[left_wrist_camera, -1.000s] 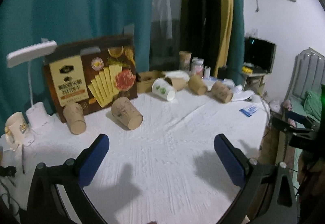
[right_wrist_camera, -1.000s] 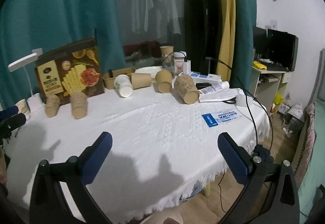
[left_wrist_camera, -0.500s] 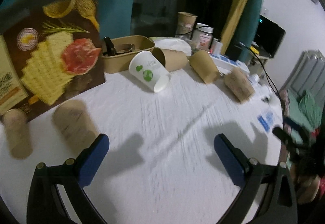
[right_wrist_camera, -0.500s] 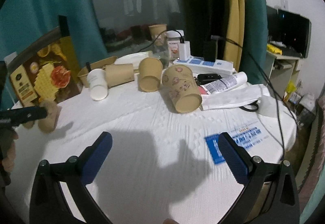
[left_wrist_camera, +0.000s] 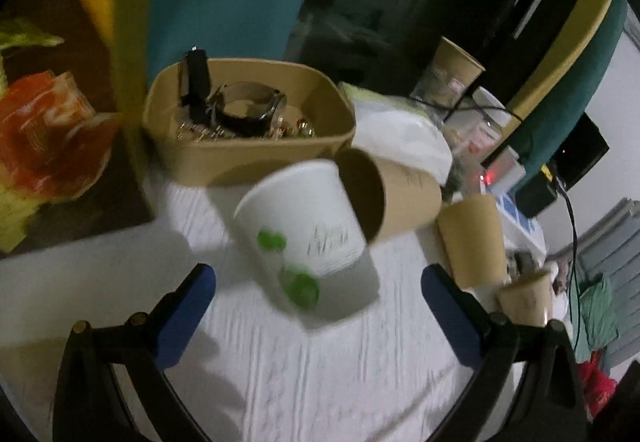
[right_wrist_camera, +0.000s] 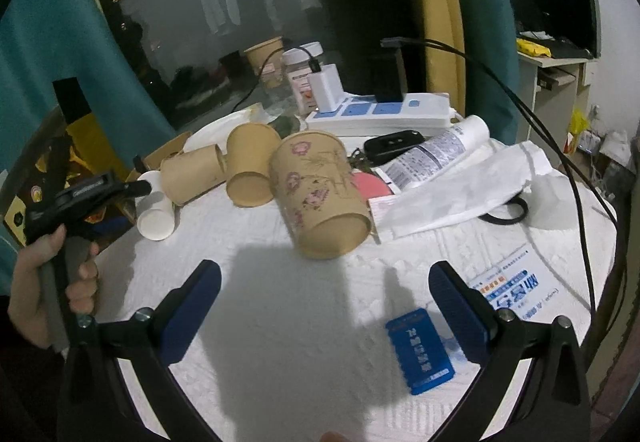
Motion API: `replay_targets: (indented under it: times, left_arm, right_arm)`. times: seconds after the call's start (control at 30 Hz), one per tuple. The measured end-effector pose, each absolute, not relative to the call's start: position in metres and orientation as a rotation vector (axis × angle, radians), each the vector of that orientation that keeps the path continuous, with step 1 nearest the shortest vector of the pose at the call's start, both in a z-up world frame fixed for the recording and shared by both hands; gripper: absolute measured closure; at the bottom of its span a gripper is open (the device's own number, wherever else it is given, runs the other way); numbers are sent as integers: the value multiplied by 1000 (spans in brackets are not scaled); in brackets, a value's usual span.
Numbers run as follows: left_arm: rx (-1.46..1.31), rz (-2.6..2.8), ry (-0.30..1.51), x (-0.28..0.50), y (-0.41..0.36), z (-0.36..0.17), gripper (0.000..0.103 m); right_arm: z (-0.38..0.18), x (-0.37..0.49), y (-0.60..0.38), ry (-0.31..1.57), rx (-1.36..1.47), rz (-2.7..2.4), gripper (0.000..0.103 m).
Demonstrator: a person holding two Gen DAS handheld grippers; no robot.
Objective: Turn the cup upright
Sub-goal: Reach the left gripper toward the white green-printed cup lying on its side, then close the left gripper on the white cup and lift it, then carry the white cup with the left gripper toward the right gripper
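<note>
A white paper cup with green dots [left_wrist_camera: 304, 238] lies on its side on the white tablecloth, mouth toward me; it also shows in the right wrist view [right_wrist_camera: 156, 209]. My left gripper [left_wrist_camera: 316, 302] is open, its blue fingers either side of and just short of this cup. A brown flowered cup [right_wrist_camera: 320, 197] lies on its side ahead of my right gripper [right_wrist_camera: 324, 306], which is open and empty. Plain brown cups [right_wrist_camera: 196, 173] [right_wrist_camera: 252, 169] lie on their sides between the two.
A tan tray [left_wrist_camera: 248, 121] holding a watch stands behind the white cup, beside a cracker box [left_wrist_camera: 52, 129]. A power strip [right_wrist_camera: 380, 113], a tube [right_wrist_camera: 436, 153], white paper [right_wrist_camera: 472, 189] and a blue card [right_wrist_camera: 420, 354] lie on the right side. The table edge is near front right.
My left gripper has moved forward close to the white cup. My right gripper has moved forward toward the flowered cup. Both stay open.
</note>
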State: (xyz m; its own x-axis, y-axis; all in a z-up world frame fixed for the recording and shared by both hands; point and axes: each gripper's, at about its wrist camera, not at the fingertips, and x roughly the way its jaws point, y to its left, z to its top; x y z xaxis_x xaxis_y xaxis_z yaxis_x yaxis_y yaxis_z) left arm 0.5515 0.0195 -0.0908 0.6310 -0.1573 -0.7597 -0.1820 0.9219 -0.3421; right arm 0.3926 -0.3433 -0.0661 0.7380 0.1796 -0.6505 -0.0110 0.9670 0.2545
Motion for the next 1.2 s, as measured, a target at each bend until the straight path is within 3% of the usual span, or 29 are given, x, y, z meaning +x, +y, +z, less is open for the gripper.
replay_targets:
  times: [0.23,0.27,0.3,0.53,0.77,1.03,1.2]
  left_arm:
    - [-463,24,973,570,27,-120,29]
    - [-458,19,973,568,26,-119,40]
    - [-472,3,984,565,27,-119,45]
    - [-458,-53,947,517,27,-97,45]
    - [-416,-180,920,406,8,-67,45]
    - [-425,-321,977,272,-23,-71,45]
    - [-496,-310,999,234,-20,-77,45]
  right_arm:
    - [-73,377,-348,759,267,92,1]
    - [-73,374,-348,761,273,91,1]
    - [-73,372,-348,762,278,90,1]
    - [-59,343,-332,747,286,116,1]
    - [-49,294,-310,738,279,150,1]
    - [-60,231,-292,770,284,148,1]
    - [-70,201,-282,808,289,166,1]
